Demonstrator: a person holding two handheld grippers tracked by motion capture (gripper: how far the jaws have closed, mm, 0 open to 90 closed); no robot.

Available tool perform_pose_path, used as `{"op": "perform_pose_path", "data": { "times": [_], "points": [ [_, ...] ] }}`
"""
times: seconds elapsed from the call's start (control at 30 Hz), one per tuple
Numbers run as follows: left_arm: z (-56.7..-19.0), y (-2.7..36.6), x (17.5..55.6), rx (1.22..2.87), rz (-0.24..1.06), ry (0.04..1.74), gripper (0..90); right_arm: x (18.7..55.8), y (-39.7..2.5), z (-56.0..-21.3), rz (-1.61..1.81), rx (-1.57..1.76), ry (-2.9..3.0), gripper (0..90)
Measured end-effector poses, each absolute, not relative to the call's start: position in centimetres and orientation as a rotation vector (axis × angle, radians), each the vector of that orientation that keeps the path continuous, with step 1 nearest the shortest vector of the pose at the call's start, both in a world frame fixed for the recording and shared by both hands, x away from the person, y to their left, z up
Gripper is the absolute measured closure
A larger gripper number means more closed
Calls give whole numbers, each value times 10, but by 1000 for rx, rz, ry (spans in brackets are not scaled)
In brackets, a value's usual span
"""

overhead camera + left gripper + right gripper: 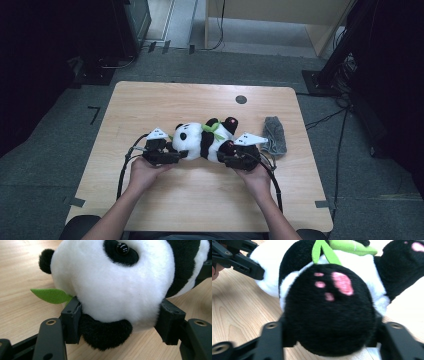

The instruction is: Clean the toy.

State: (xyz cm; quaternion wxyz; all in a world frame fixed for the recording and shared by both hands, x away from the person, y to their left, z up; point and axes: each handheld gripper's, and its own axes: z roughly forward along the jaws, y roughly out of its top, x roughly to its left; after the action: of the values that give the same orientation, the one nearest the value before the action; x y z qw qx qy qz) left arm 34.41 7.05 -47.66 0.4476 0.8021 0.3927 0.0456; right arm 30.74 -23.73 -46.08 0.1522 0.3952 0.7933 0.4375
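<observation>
Gripping a panda [202,140] lying on the bench [150,100]: left gripper [176,155] jaws pinch its head, right gripper [227,159] jaws pinch one foot. Both grasps appear made; lifting or moving likely remains. A grey cloth [275,135] lies near.

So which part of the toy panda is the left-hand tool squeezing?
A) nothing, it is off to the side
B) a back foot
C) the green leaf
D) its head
D: in the left gripper view the left gripper has its fingers pressed against both sides of the toy panda at its white head.
</observation>
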Motion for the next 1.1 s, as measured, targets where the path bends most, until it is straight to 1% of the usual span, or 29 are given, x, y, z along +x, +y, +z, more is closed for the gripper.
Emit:
{"op": "perform_pose_path", "data": {
  "times": [0.1,0.17,0.27,0.37,0.5,0.6,0.67,0.87,0.9,1.0,1.1],
  "points": [
    [-474,73,344,1955,120,950,300,310,-238,-452,1253,1169,2288,534],
    [-470,76,346,1925,97,931,283,312,-241,-445,1295,1198,2278,556],
    [-464,80,346,1891,76,887,249,311,-246,-433,1336,1216,2259,575],
    [-457,82,344,1909,78,828,208,309,-252,-423,1354,1222,2245,587],
    [-451,88,342,1934,107,775,134,308,-263,-414,1393,1260,2232,595],
    [-450,94,342,1944,105,725,121,306,-270,-408,1425,1282,2223,596],
    [-450,96,341,1940,116,678,84,305,-273,-404,1454,1288,2215,595],
    [-451,89,334,1951,151,576,84,300,-271,-395,1539,1273,2229,593],
    [-451,87,332,1953,157,560,73,300,-269,-394,1542,1264,2244,593],
    [-454,83,332,1969,145,560,22,300,-264,-395,1567,1279,2287,593],
    [-456,78,332,1995,173,574,18,299,-260,-395,1556,1266,2307,593]
  ]
}}
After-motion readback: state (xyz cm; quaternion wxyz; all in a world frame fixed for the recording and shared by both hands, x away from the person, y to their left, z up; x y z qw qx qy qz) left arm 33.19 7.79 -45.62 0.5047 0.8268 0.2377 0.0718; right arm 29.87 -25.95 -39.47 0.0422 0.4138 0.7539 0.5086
